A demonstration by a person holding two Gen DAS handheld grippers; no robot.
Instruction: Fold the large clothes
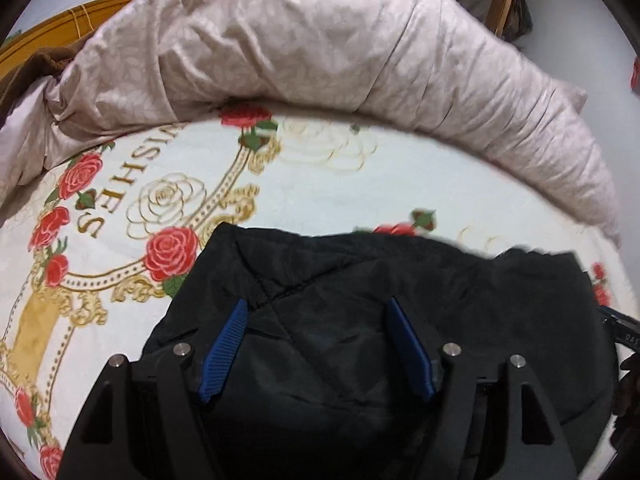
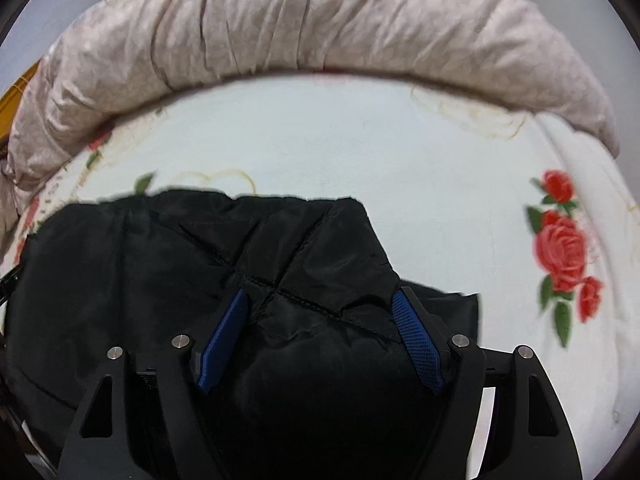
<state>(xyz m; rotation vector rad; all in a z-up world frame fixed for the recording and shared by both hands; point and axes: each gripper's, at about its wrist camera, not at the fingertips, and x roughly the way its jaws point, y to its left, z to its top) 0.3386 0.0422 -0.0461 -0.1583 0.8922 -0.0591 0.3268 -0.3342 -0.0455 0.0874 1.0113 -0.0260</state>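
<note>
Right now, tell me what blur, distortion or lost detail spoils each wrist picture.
Left wrist view: fisheye bends the rolled quilt into an arch; motion blur smears the black jacket along its far edge. Right wrist view: same bending; rose print is smeared; jacket folds sink into near-black by the right gripper.

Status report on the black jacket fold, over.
Left gripper and right gripper: jaws wide, nothing clamped, both above the black quilted jacket. Jacket bunched on the rose-print sheet. Rolled beige duvet lies behind, clear of it.
</note>
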